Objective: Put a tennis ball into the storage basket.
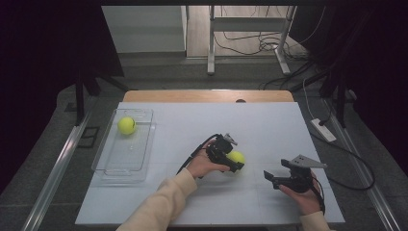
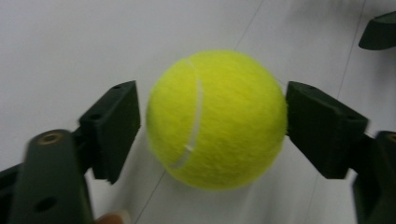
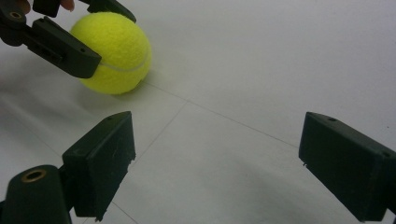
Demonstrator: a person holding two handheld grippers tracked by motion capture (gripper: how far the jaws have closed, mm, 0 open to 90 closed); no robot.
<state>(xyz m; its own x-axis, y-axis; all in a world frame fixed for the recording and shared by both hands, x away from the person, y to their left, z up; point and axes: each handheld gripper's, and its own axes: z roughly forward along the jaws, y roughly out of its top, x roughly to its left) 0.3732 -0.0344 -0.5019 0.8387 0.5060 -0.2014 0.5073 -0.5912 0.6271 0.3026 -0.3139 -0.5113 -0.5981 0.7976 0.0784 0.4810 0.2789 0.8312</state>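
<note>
Tennis ball (image 1: 236, 157) sits on the white table (image 1: 269, 125), right of centre, between the jaws of my left gripper (image 1: 230, 160). In the left gripper view the ball (image 2: 217, 119) fills the gap: one pad (image 2: 322, 126) looks to be at the felt, the other (image 2: 114, 126) stands just off it with a thin sliver of table showing, so I log the jaws as spread around the ball, not yet clamped. Ball rests on the surface, not lifted. My right gripper (image 1: 274, 179) hangs near the front edge, jaws wide apart with nothing between them; its own view shows bare table between the pads and the ball (image 3: 114, 51) farther off under the other gripper. A second tennis ball (image 1: 126, 125) already lies in the far end of the clear tray (image 1: 103, 159) at the left. My reading: one ball is placed; this one is bracketed, with closing, lifting and carrying over to the tray left to do.
</note>
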